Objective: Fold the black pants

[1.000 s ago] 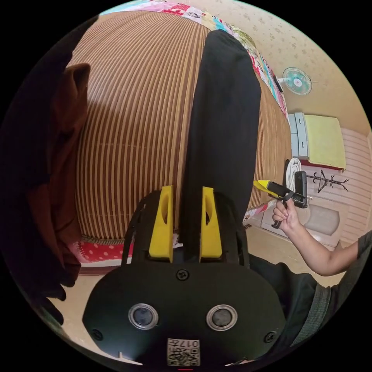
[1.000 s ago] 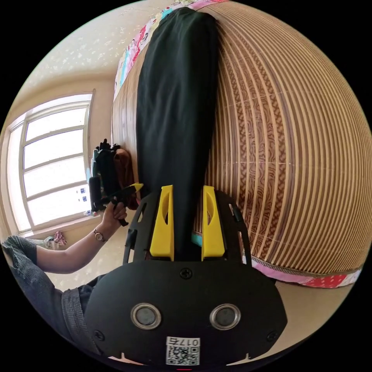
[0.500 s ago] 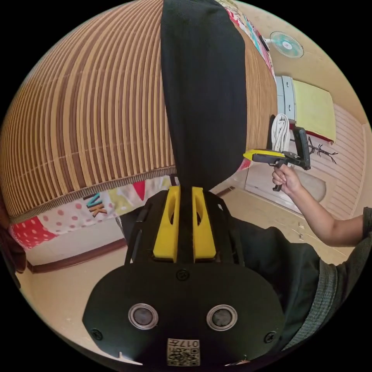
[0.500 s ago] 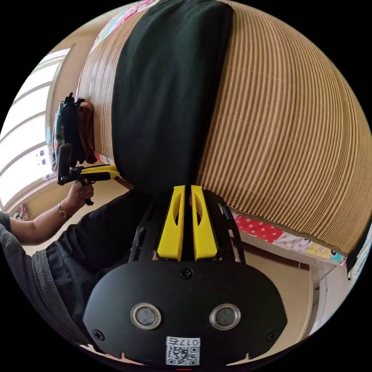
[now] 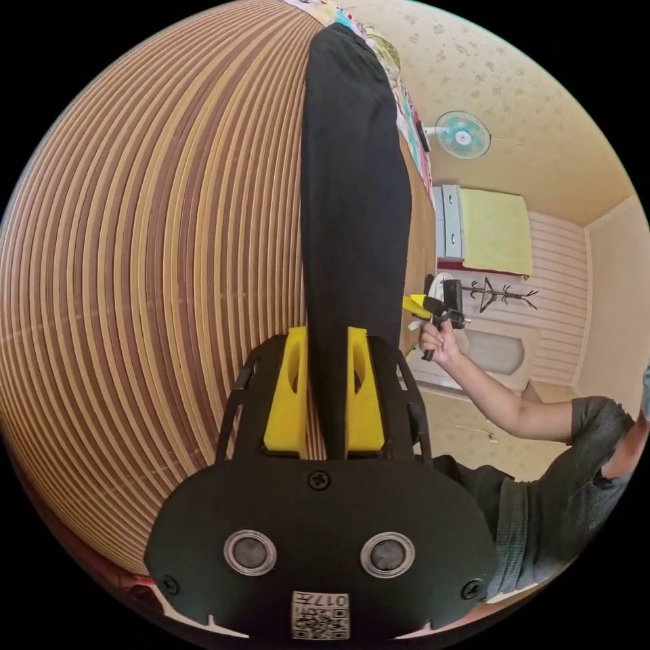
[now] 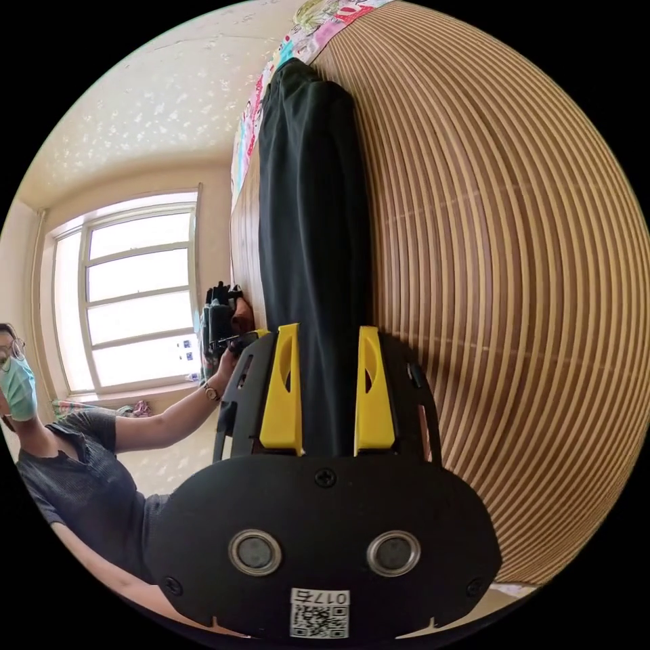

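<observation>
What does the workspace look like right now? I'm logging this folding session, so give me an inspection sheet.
Surface: striped bamboo mat over a patterned quilt.
Job's things: black pants lying lengthwise on the mat.
Clutter: pile of dark and brown clothes at the mat's edge.
Grippers: left gripper and right gripper each have jaws apart with pants cloth between them; grip unclear.
Cables: nothing seen.
Surroundings: window, wall fan, coat rack.

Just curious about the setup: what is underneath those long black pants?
The long black pants lie on a brown striped bamboo mat. A colourful patchwork quilt peeks out beyond it; the mat hides what lies beneath.
</observation>
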